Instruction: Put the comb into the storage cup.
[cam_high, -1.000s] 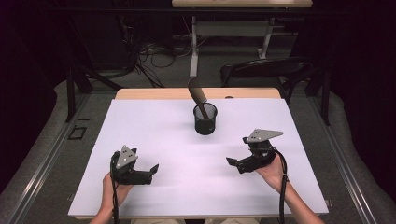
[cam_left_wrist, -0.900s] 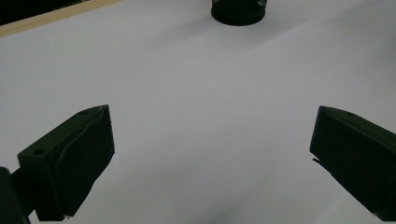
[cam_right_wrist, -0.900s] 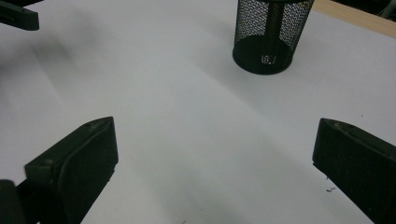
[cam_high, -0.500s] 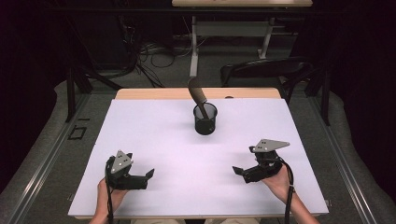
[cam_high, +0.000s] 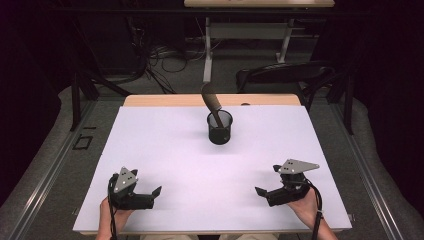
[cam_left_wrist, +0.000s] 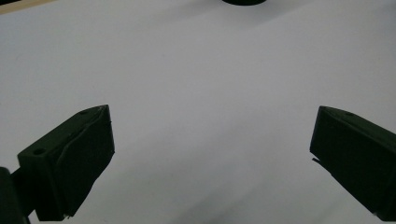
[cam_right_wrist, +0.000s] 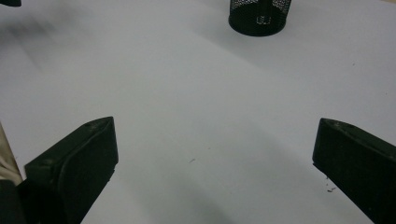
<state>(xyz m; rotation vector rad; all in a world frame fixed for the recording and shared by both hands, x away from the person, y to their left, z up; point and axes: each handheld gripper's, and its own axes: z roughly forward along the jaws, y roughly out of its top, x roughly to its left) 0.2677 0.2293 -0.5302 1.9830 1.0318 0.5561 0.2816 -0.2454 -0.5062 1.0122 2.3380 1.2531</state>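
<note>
Mesh cup (cam_high: 220, 128), black and round, is what both tools face, and it stands well beyond them on the white table cover (cam_high: 165, 150), toward the far middle of the table. Nearest the person, the left gripper (cam_high: 150, 194) rests low at the near left of the cover, and the right gripper (cam_high: 265, 193) sits at the near right; each is held in a hand at the table's front edge. In both gripper views the two black jaws stand wide apart with nothing but bare white cover between them, so neither tool holds anything.

From the left gripper the cup lies forward and to the right; in the left gripper view just its dark base (cam_left_wrist: 243, 2) shows at the top edge. From the right gripper it lies forward and to the left, and the right gripper view shows its mesh wall (cam_right_wrist: 259, 17) near the top, a little right of centre. The two grippers look about equally far from the cup, so neither hand has a clear advantage.

A brown cardboard tube (cam_high: 212, 103) stands in the cup, its lower end inside and its long axis tilted, the top leaning toward the far left. Any reach for it would likely need to come in from the side toward which it leans or from above the rim.
</note>
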